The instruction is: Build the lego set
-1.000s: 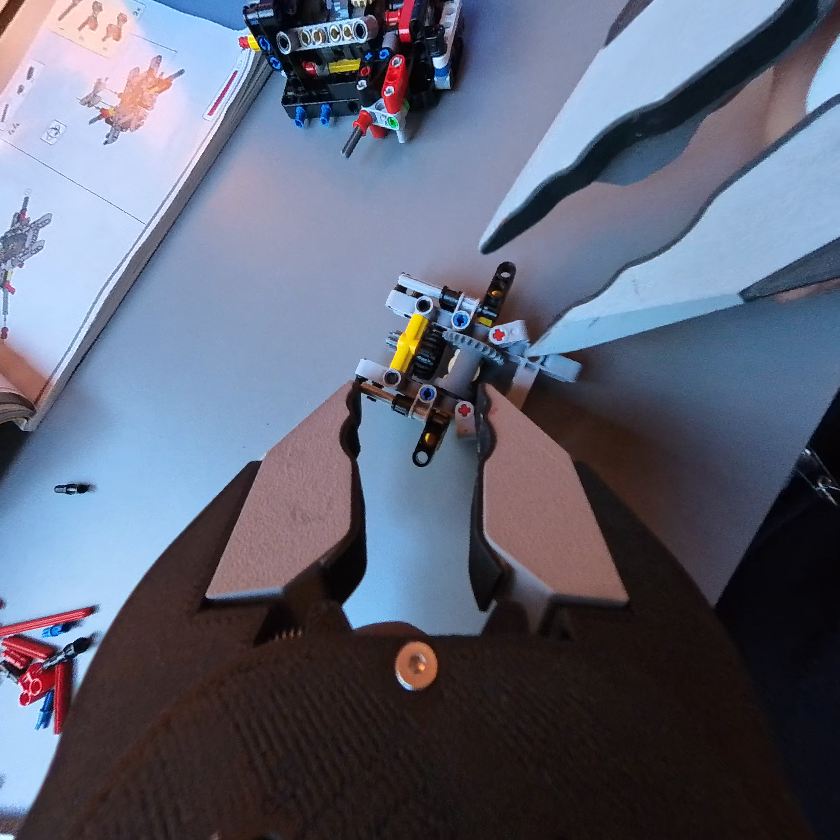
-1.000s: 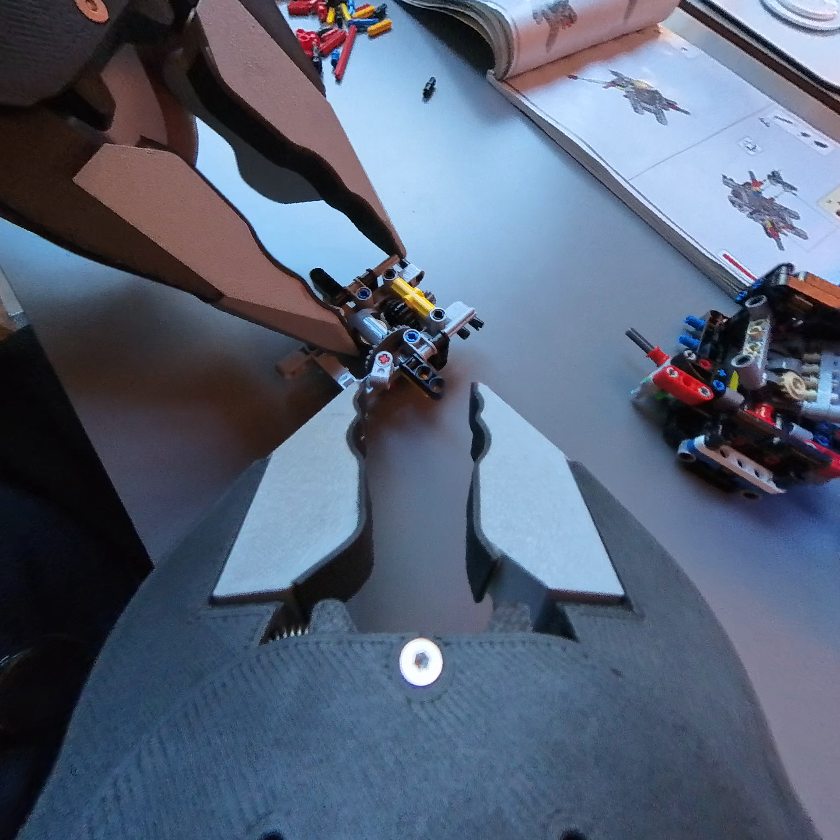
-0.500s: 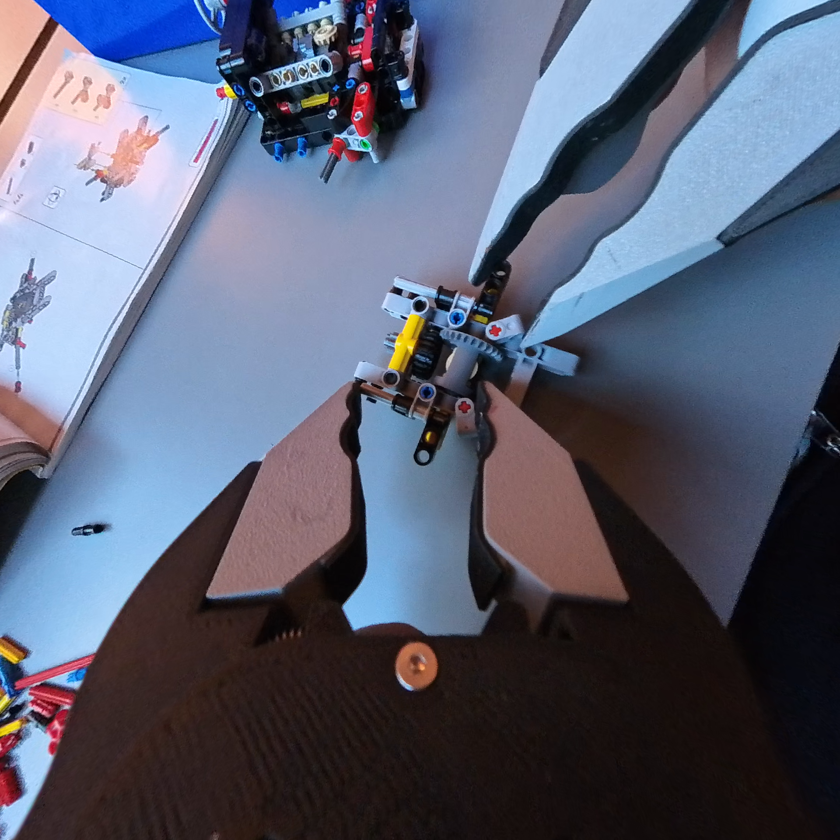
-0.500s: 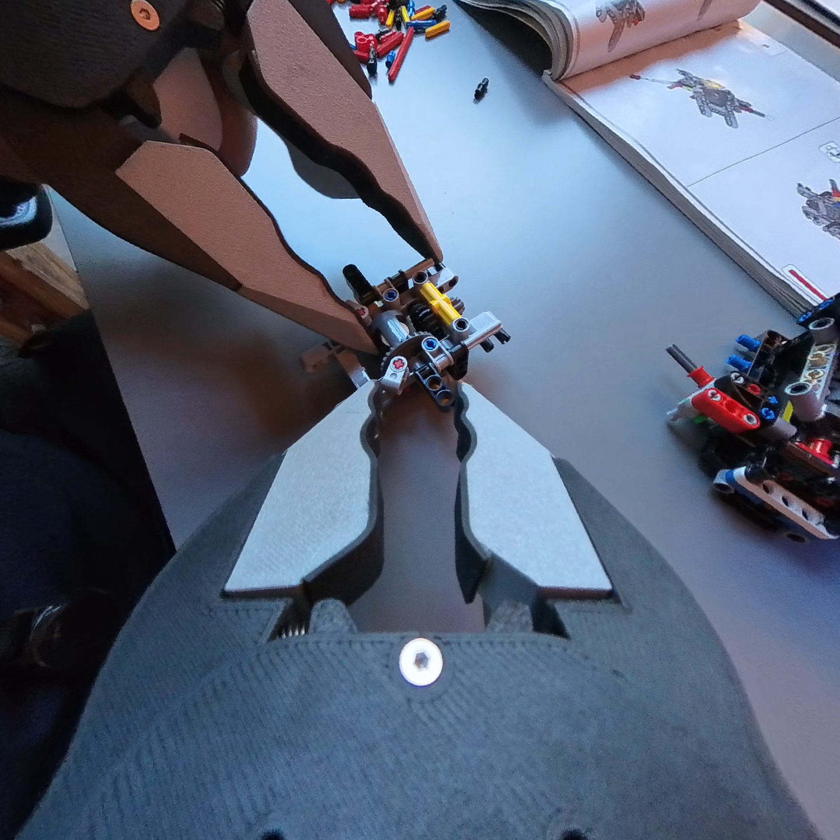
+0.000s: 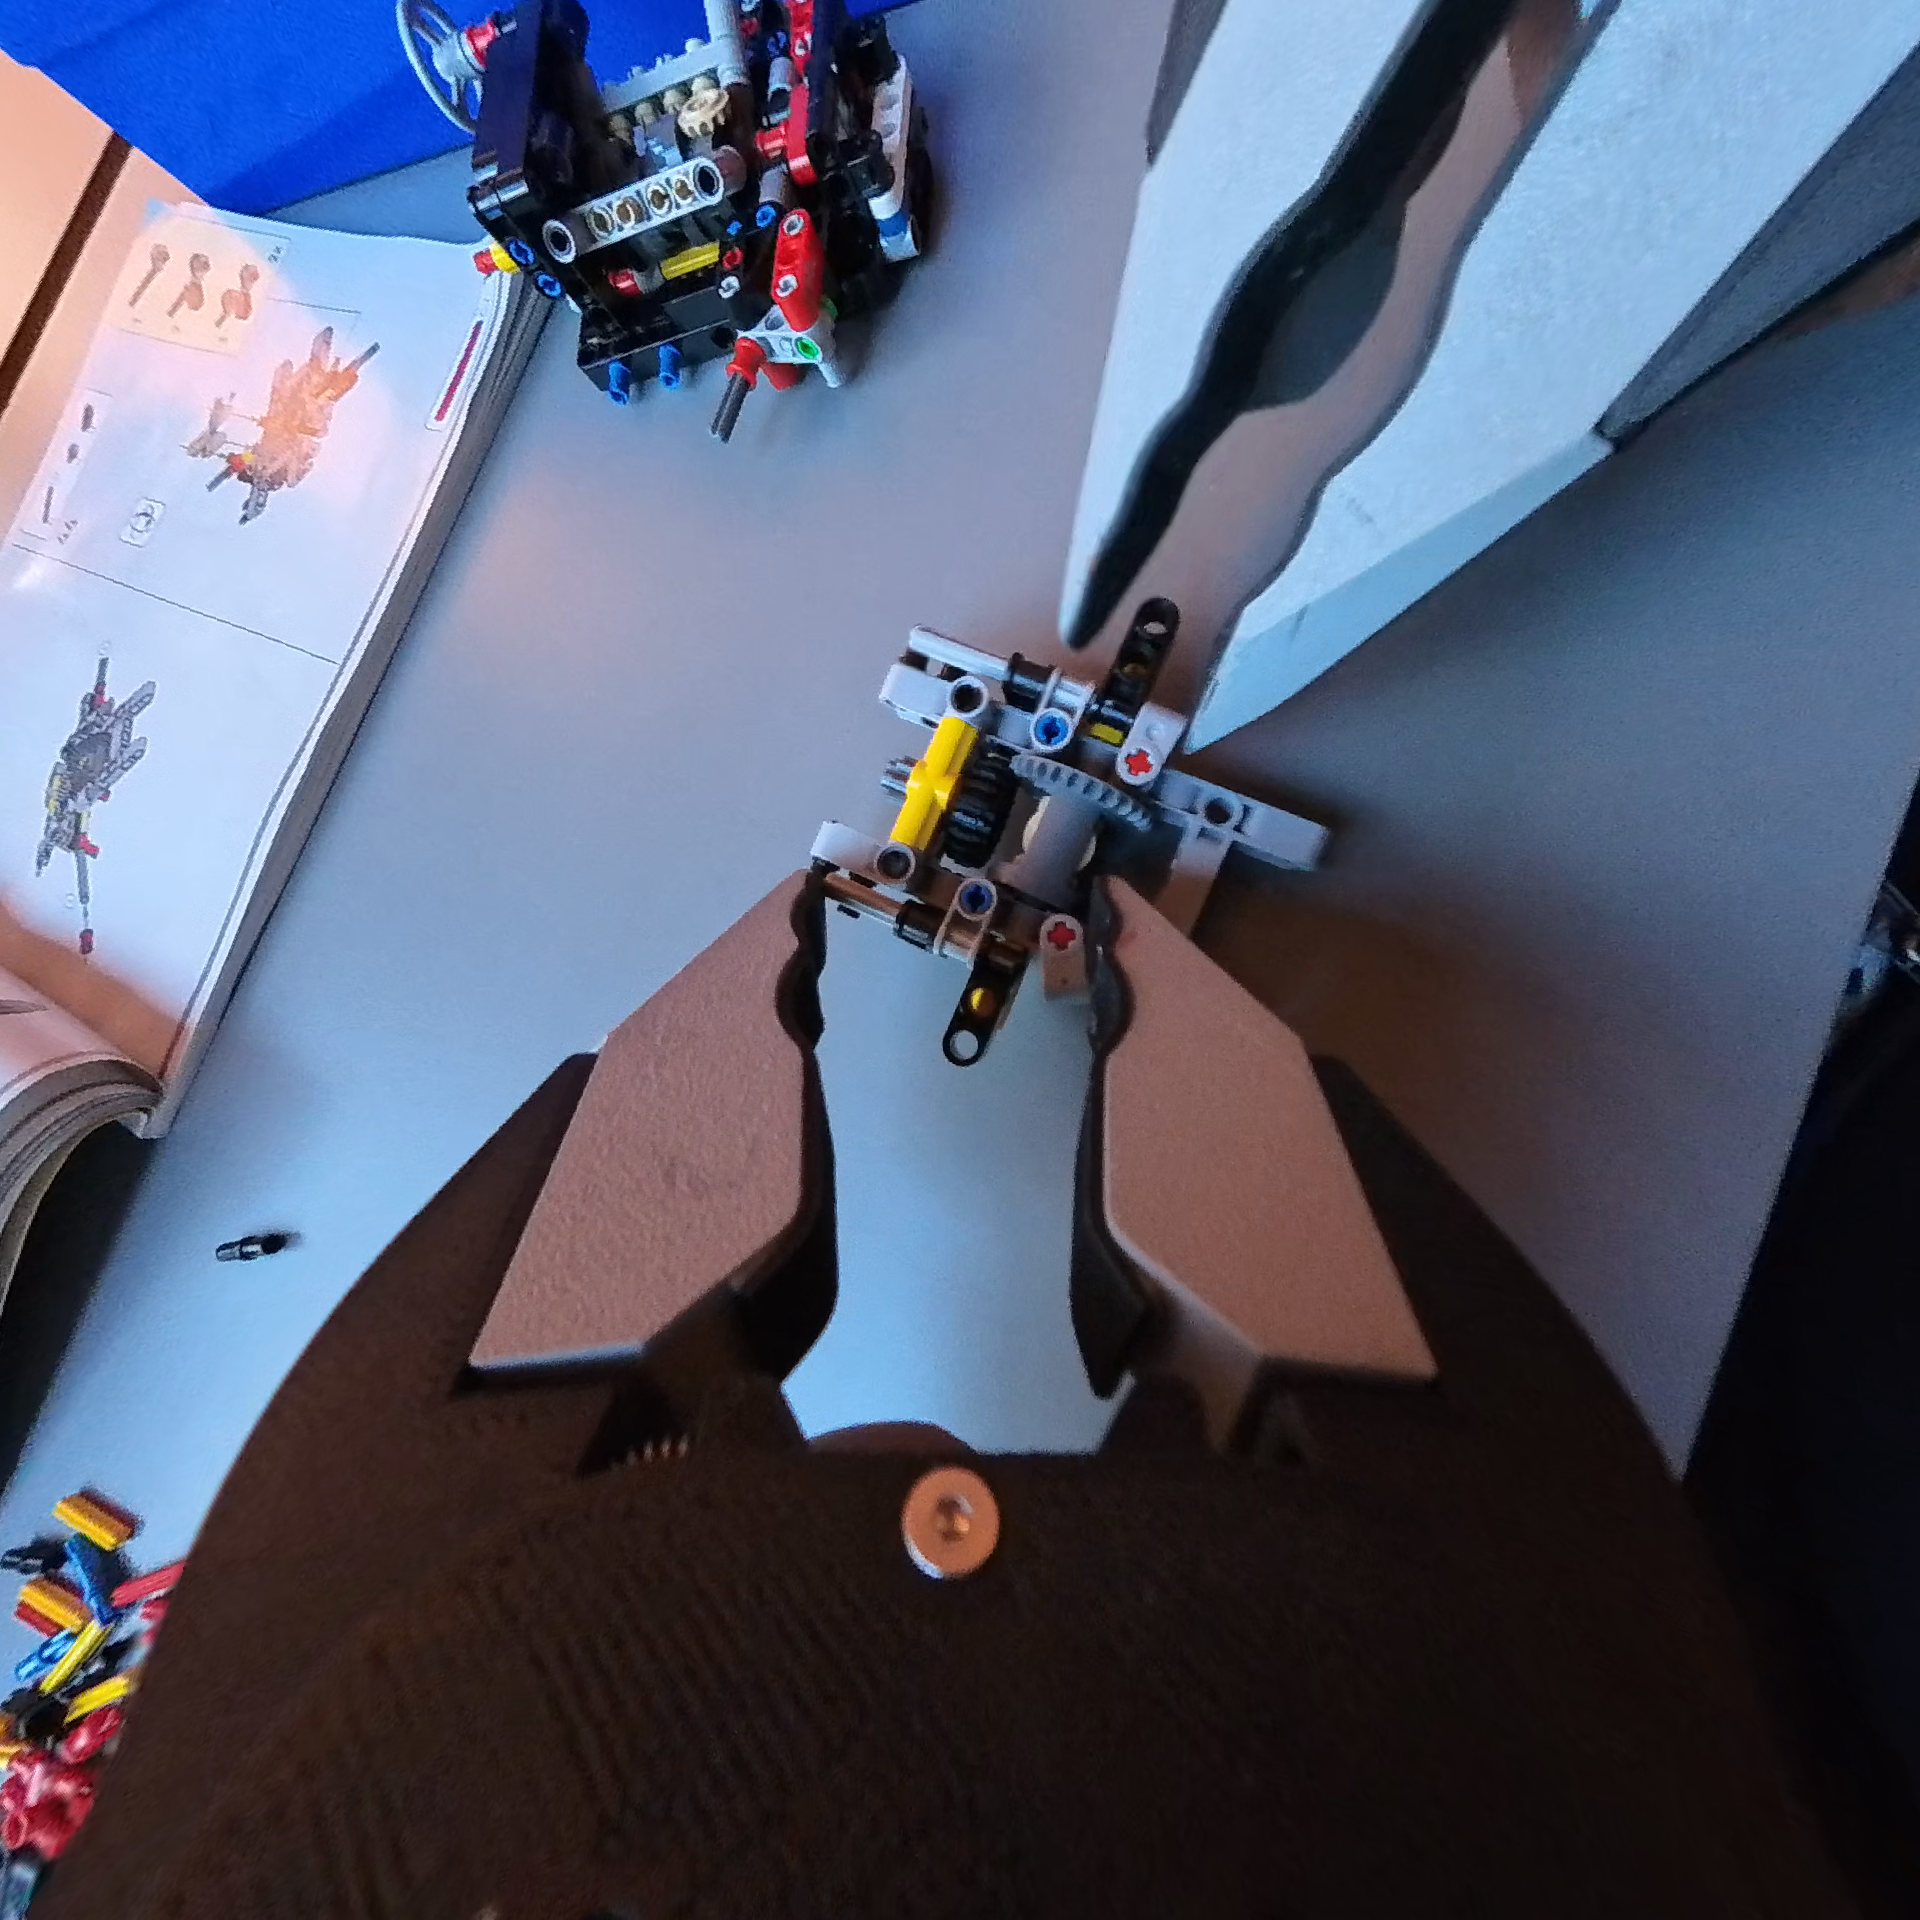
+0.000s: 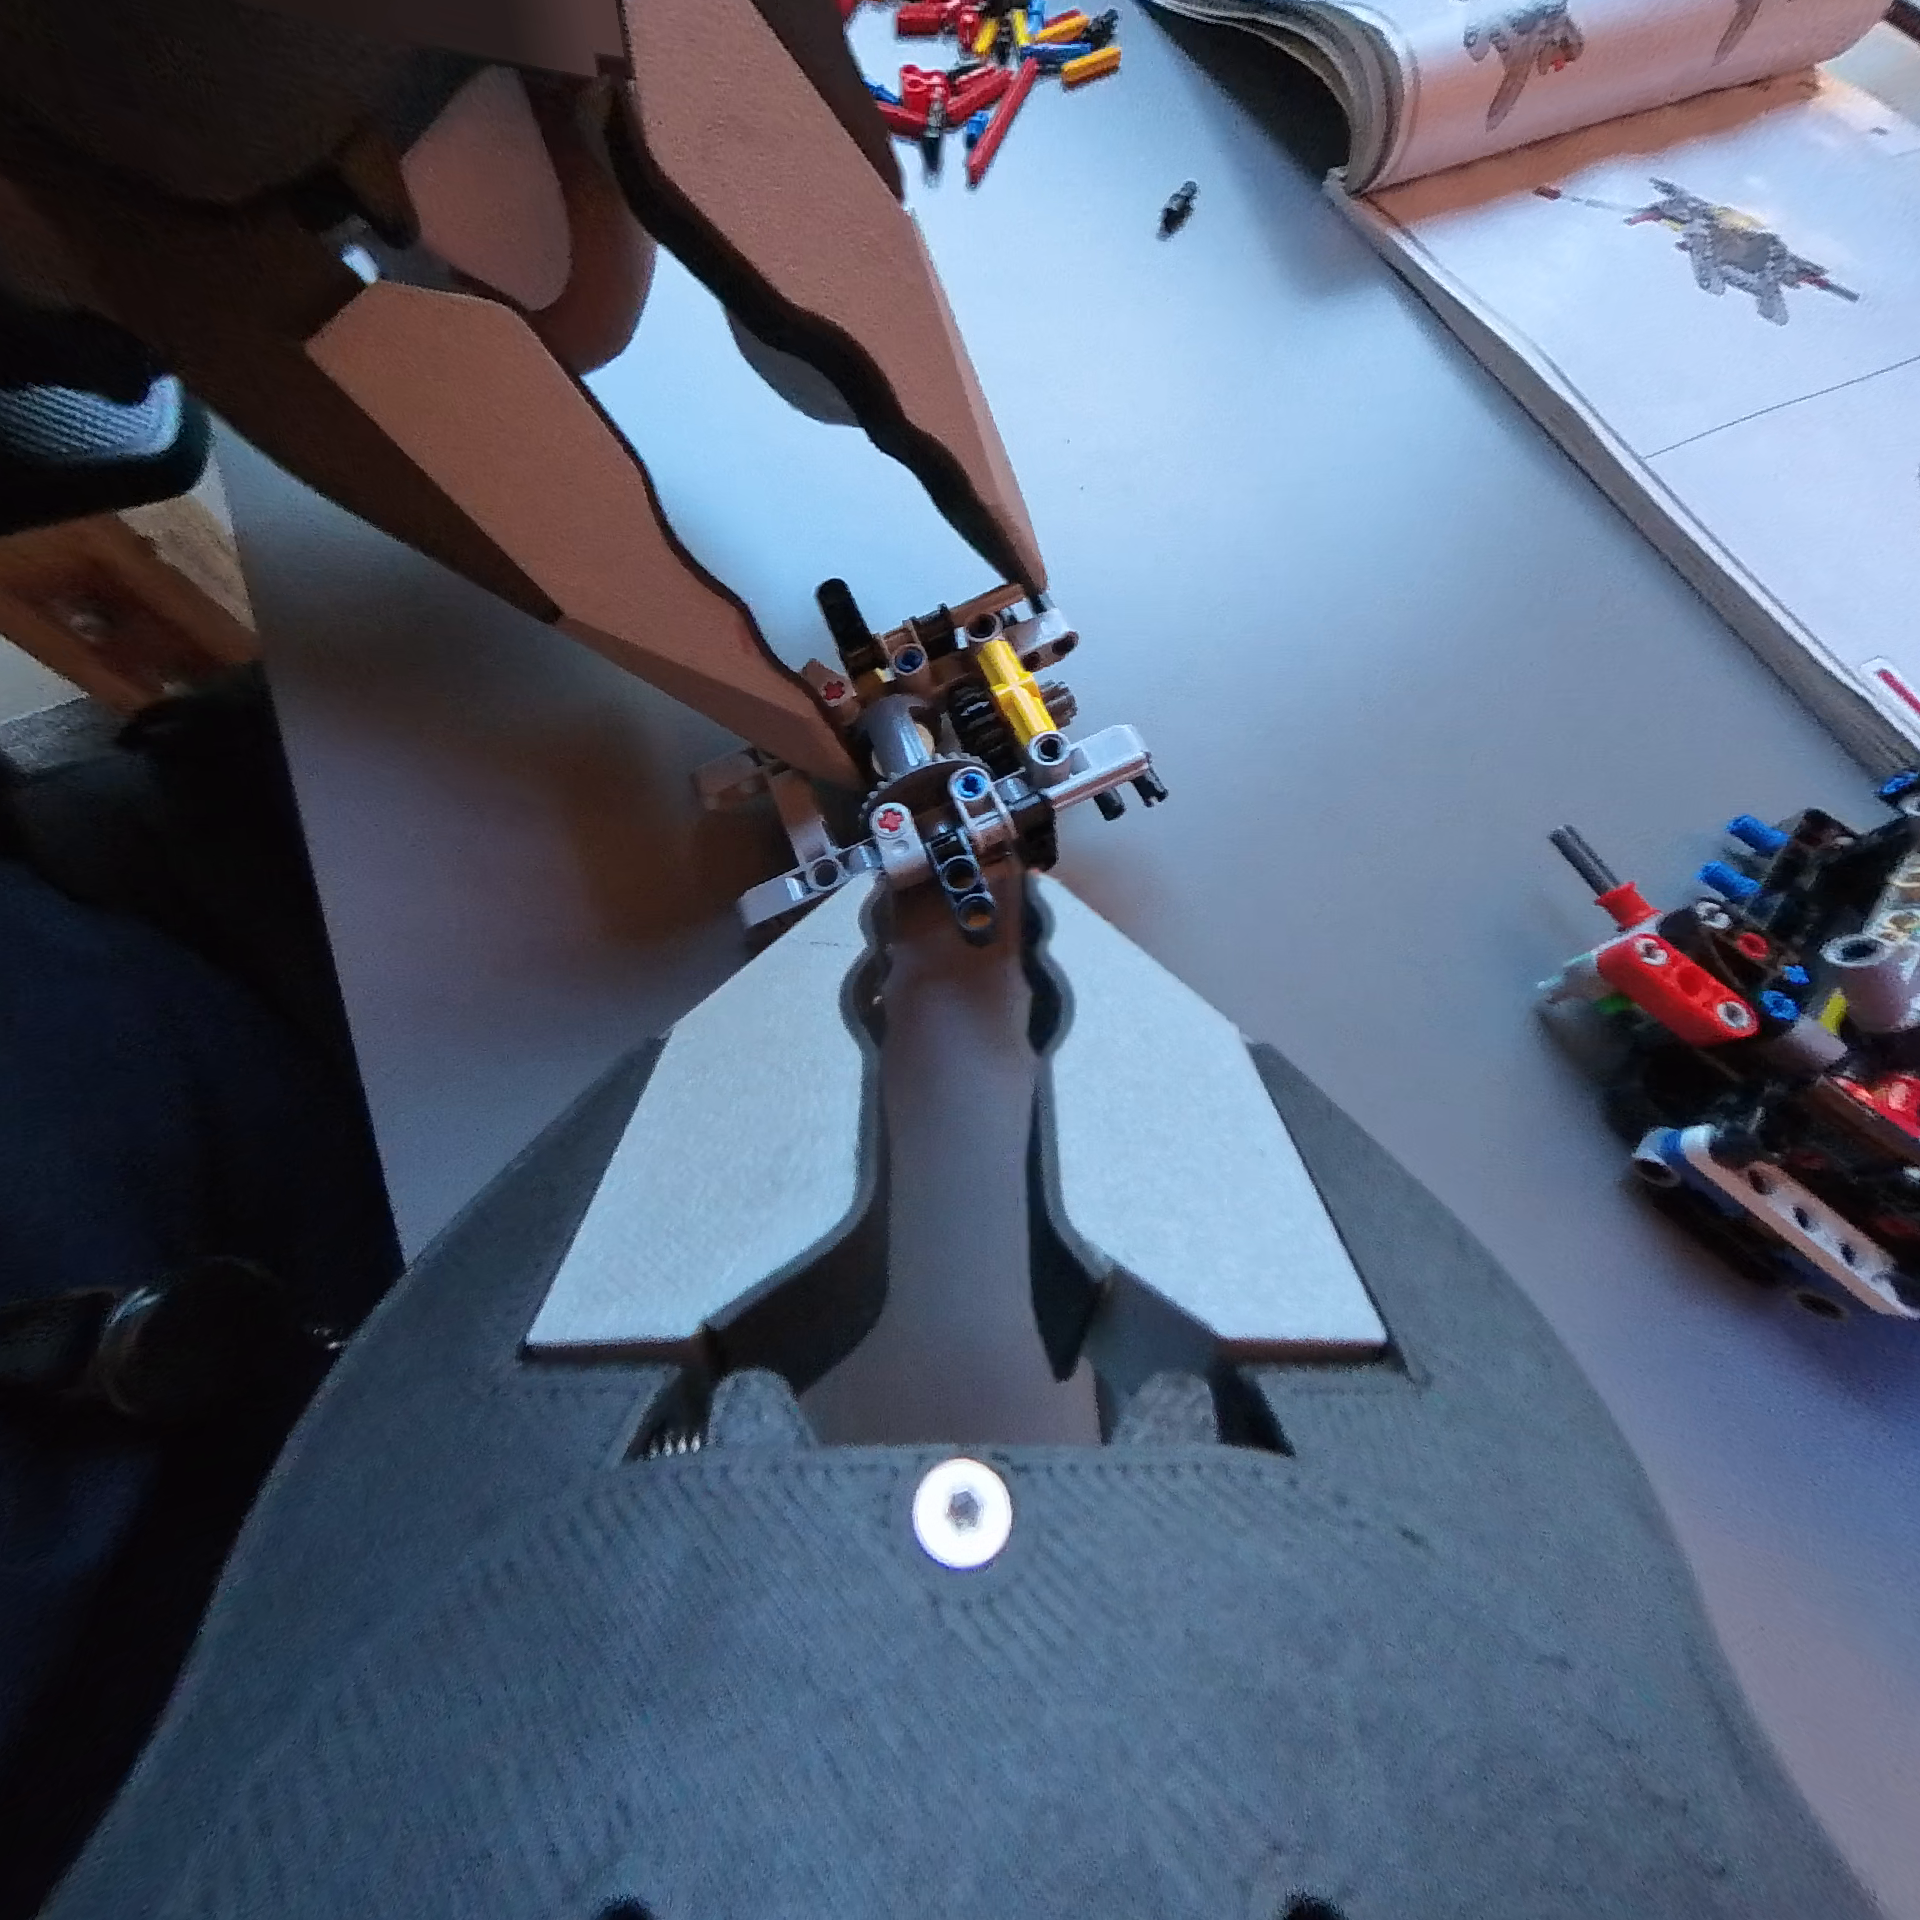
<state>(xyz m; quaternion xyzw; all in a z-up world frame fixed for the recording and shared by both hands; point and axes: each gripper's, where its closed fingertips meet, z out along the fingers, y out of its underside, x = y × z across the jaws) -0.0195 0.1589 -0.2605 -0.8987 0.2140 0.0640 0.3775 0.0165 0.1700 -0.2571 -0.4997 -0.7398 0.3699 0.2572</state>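
A small gear assembly [image 5: 997, 800] of grey beams, a yellow connector and black and grey gears sits on the grey table [image 5: 644, 623]. My left gripper [image 5: 956, 899] is shut on it, with one fingertip on each end of its near side. The right wrist view shows the same grip [image 6: 940, 686] on the assembly [image 6: 966, 727]. My right gripper [image 6: 956, 904] is at the opposite side. Its jaws are narrow around a protruding black beam [image 6: 964, 894], with a gap on both sides. The left wrist view shows these tips [image 5: 1143, 686] beside the beam [image 5: 1143, 644], not pressing.
A larger black, red and grey model [image 5: 707, 208] [image 6: 1787, 1039] stands farther off. An open instruction booklet [image 5: 208, 571] [image 6: 1662, 260] lies beside it. A pile of loose coloured pieces [image 5: 62, 1642] [image 6: 977, 62] and a single black pin [image 5: 249, 1245] lie on the table. The table edge [image 5: 1766, 1195] is close. About 5 centimetres separates my left fingertips from my right.
My right gripper has moved in to the assembly, and its jaws have narrowed around the black beam. My left gripper has kept its grip on the assembly.
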